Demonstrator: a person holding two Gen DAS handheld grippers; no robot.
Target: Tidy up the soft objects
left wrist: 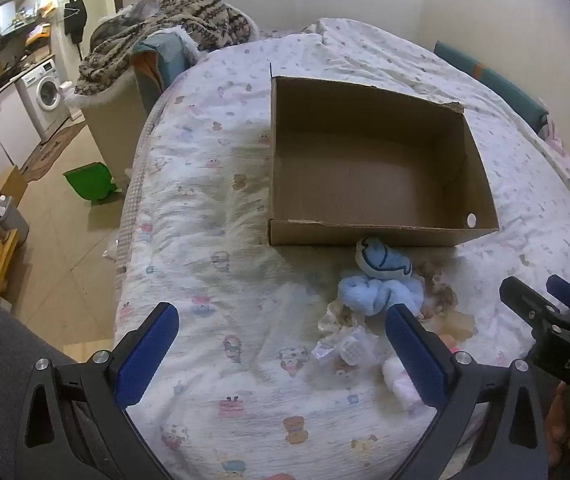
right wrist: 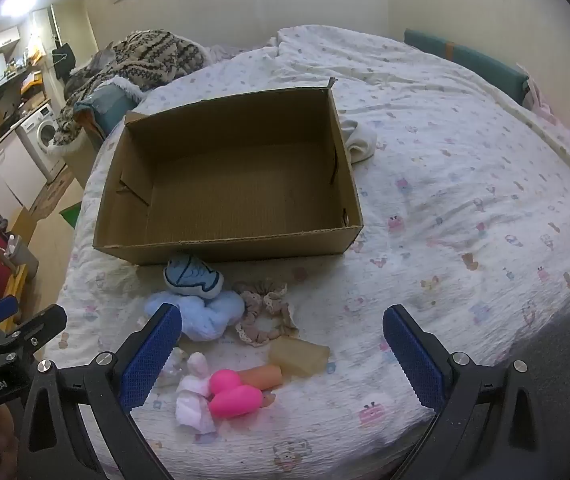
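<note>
Softness rules this pile: just in front of the empty cardboard box (right wrist: 229,184) on the bed lie a blue plush fish (right wrist: 193,278), a fluffy blue scrunchie (right wrist: 205,316), a beige scrunchie (right wrist: 263,316) and a pink toy (right wrist: 231,394). All look light and squashy; pinch each through its bulk. Both claws, left (left wrist: 281,354) and right (right wrist: 283,356), are spread wide, holding nothing.

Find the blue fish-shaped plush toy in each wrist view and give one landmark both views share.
Left wrist view: plush fish, right of centre, just below the box's near wall.
Right wrist view: plush fish, left of centre, just below the box's near wall.
Shared landmark: the empty cardboard box.
</note>
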